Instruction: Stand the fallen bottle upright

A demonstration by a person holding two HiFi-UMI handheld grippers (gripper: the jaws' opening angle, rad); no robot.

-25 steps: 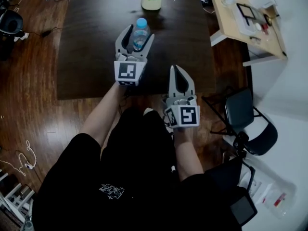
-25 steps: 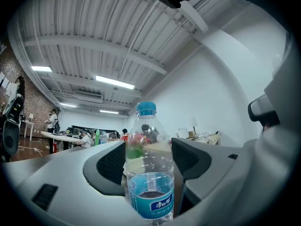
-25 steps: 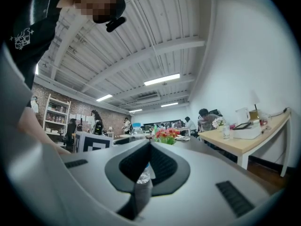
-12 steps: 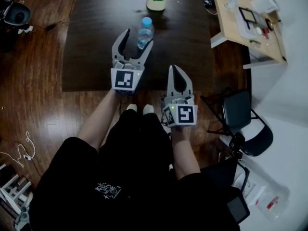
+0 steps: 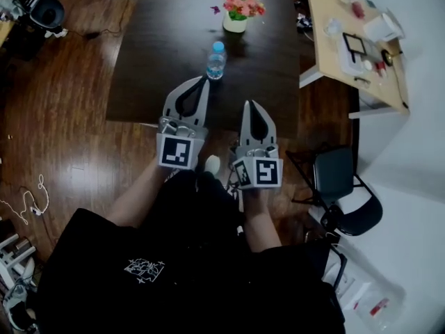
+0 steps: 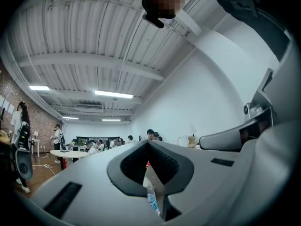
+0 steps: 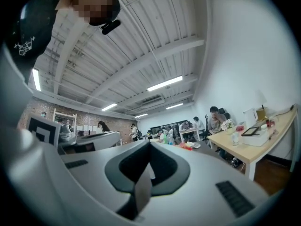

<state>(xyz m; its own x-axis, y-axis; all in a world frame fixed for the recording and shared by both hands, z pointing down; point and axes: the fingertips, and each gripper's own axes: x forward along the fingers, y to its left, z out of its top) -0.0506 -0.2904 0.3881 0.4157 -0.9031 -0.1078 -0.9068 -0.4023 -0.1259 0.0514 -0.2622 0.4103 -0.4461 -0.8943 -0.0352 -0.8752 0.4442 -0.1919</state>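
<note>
A clear water bottle point(image 5: 216, 60) with a blue cap stands upright on the dark table point(image 5: 160, 47), a short way in front of a flower pot. My left gripper point(image 5: 202, 82) hangs just short of the bottle, apart from it, jaws shut and empty. In the left gripper view the bottle point(image 6: 151, 199) shows only as a sliver behind the closed left gripper point(image 6: 147, 144). My right gripper point(image 5: 252, 105) is beside the left one near the table's front edge, also shut with nothing in it; the right gripper point(image 7: 149, 143) looks level across the room.
A pot of pink and red flowers point(image 5: 237, 19) stands behind the bottle. A light wooden desk point(image 5: 327, 54) with small items lies at the right, a black chair point(image 5: 339, 179) below it. Cables and gear lie on the wooden floor at the left.
My left gripper, which stood open around the bottle, has let it go, drawn back toward me and shut. Both grippers have risen. The bottle stays upright.
</note>
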